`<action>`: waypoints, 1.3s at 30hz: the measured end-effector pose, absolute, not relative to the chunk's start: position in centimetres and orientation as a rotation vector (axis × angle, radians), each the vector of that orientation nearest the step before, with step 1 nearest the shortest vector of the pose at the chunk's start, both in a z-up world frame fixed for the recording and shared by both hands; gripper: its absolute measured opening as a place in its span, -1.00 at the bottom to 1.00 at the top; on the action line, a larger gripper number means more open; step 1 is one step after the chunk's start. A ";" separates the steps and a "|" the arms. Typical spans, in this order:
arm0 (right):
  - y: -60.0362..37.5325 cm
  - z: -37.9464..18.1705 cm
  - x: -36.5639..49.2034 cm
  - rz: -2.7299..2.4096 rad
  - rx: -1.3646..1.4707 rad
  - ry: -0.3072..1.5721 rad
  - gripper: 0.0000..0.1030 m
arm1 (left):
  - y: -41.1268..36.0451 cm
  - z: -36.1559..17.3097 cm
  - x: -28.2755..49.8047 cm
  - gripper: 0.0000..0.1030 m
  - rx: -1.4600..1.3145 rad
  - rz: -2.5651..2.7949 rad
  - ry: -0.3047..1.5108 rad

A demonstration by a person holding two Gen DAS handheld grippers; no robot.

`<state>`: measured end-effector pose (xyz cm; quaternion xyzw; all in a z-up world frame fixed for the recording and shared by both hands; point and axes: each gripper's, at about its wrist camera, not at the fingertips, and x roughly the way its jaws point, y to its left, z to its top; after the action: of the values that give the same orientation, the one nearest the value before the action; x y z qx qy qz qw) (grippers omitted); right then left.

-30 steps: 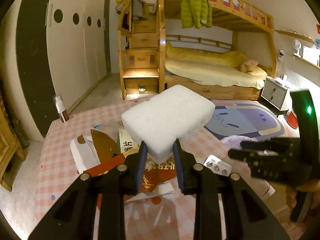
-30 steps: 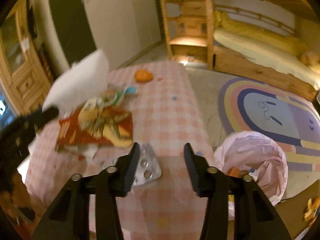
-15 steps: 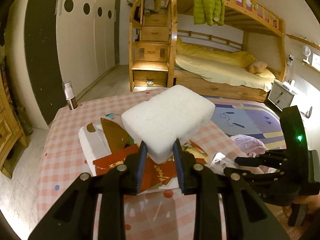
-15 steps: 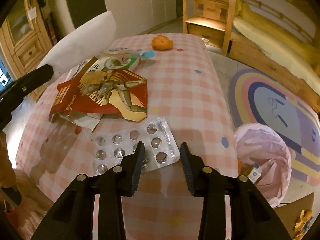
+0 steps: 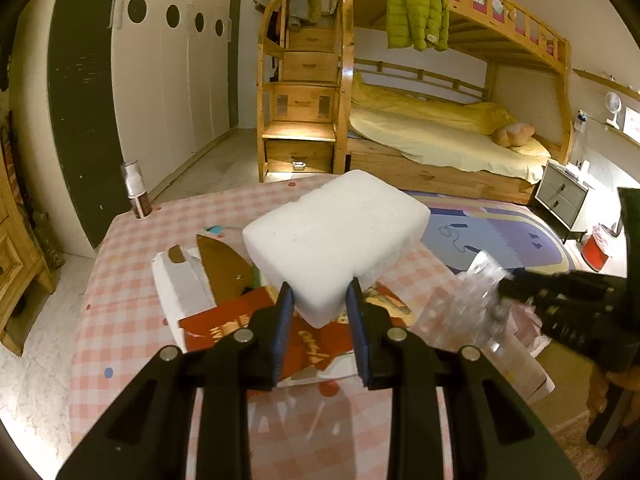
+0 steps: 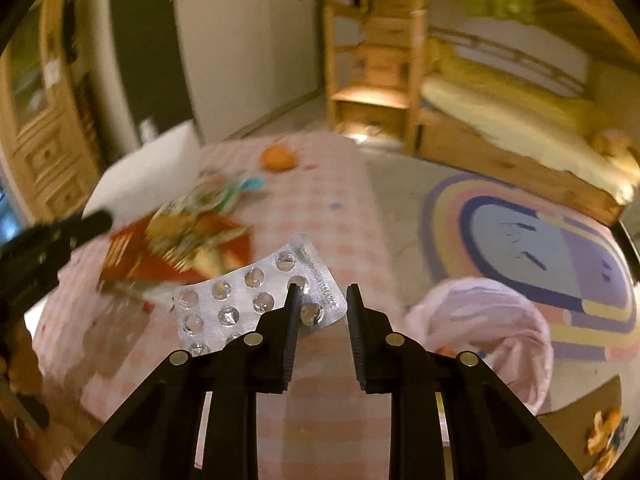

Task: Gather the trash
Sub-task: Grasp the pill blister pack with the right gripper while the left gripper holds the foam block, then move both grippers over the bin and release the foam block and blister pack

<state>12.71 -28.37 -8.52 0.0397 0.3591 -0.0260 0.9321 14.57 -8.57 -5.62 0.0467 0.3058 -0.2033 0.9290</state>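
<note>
- The table (image 5: 120, 320), covered in a pink checked cloth, is filling the middle of the room, with a bunk bed (image 5: 440, 136) standing behind it and a round rug (image 6: 540, 248) lying on the floor to one side.
- A pink-lined trash bin (image 6: 500, 320) is sitting on the floor just beside the table edge.
- The left gripper (image 5: 320, 300) is clamping a white foam block (image 5: 336, 236) above the table, hiding part of the clutter.
- A red snack wrapper (image 5: 224, 320) is lying under the block among papers.
- The right gripper (image 6: 322, 300) is lifting a blister pack (image 6: 256, 300), but the right finger is not touching it, so I cannot tell the grip.
- An orange (image 6: 276, 158) and a spray bottle (image 5: 136, 192) are standing at the table's far end.
</note>
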 end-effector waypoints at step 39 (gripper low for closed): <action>-48.0 -14.7 9.6 -0.652 0.455 0.862 -0.18 | -35.0 -10.9 15.8 0.01 0.245 -0.827 0.771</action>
<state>9.58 -47.96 -14.68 0.2145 0.4066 -0.3074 0.8331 15.75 -34.96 -10.88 0.1158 0.3642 -0.3907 0.8375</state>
